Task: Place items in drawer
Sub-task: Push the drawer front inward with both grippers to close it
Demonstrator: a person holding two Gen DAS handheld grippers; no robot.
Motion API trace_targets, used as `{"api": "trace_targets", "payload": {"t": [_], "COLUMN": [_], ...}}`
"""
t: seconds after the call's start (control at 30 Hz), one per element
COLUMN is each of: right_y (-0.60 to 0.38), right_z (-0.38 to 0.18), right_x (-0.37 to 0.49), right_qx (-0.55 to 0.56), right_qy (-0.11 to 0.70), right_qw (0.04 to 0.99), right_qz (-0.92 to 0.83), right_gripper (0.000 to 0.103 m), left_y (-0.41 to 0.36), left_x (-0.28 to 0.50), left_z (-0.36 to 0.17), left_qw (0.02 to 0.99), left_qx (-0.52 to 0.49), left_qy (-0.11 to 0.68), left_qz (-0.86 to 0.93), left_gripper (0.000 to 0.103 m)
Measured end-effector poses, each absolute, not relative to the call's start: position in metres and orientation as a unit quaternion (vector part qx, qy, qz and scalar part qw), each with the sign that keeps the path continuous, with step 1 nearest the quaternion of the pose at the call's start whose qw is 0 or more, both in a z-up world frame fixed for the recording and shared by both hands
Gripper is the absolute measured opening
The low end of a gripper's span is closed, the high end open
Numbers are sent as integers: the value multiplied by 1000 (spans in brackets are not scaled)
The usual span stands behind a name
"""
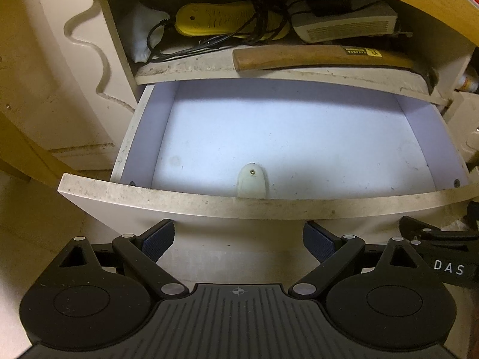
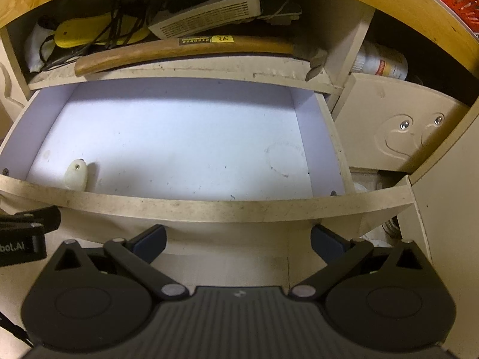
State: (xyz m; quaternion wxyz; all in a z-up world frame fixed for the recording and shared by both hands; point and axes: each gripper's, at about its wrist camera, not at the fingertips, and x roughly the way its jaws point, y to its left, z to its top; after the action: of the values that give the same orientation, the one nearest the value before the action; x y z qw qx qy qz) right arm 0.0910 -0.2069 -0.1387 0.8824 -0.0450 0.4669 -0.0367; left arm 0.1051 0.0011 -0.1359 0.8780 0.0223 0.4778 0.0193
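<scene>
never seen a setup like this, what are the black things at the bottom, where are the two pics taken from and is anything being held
The black parts are two hand-held grippers, each with a camera looking along its fingers. One picture is from the left gripper, the other from the right gripper. Both are open and hold nothing. Ahead is a pulled-out drawer, bare except for a small white fitting at its front. On the shelf above lie a wooden-handled hammer, a yellow device with black cords, and a white box.
</scene>
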Motion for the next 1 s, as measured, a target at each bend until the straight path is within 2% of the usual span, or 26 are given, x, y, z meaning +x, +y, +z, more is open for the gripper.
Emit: {"api": "trace_targets", "payload": {"t": [1.0], "right_y": [-211], "right_z": [-146], "right_x": [185], "right_qx": [-47], "right_qy": [424], "right_qw": [904], "right_qz": [-33], "right_gripper": [103], "left_y": [10], "left_x": [202], "left_z": [-145], "left_qw": [889], "left_qx": [13], "left_qy": [457], "left_qz": [20], "left_gripper": [95]}}
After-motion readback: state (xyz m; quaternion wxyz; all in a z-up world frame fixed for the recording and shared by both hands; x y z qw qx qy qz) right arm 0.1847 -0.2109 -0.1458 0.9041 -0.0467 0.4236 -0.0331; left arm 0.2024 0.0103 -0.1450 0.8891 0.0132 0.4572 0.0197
